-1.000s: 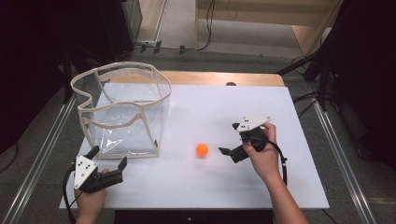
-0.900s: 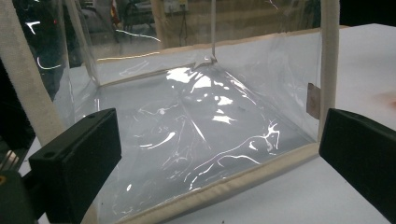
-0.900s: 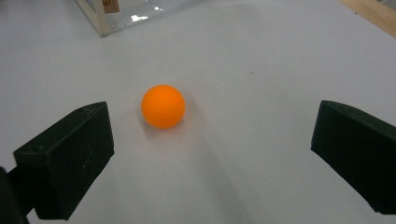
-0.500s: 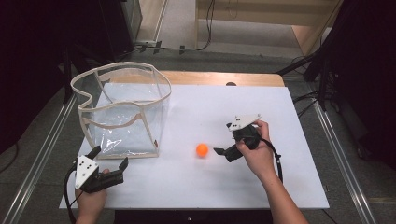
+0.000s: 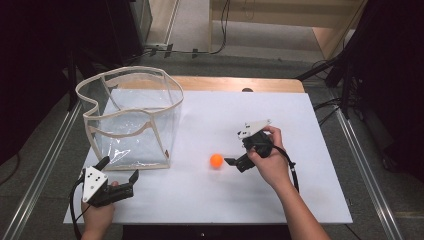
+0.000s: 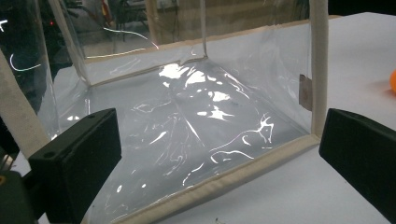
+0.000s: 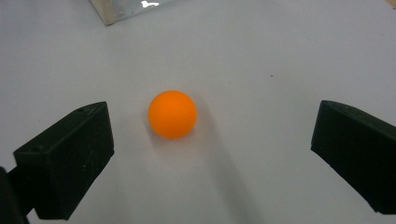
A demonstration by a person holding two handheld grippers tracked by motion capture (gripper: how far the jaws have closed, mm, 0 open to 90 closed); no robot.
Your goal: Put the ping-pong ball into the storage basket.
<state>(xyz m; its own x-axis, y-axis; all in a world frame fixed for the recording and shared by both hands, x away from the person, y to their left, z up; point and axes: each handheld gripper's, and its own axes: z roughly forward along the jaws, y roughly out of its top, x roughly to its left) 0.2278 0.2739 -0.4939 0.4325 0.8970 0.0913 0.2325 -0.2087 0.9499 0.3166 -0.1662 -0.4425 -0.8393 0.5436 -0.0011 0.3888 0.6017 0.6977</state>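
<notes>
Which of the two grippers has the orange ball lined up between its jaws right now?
The right gripper. Its open jaws point at the orange ball on the white table, while the left gripper faces the clear bag.

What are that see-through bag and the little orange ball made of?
The bag looks like clear soft plastic film: it is glossy, creased, and shows the table through its walls, with cream fabric-like trim along its edges. The ball looks like smooth matte plastic, evenly orange with no seam visible, though the exact material is uncertain.

A lab: white table (image 5: 300,130) on aluminium framing (image 5: 367,172), trailing floor cables (image 5: 220,30).
</notes>
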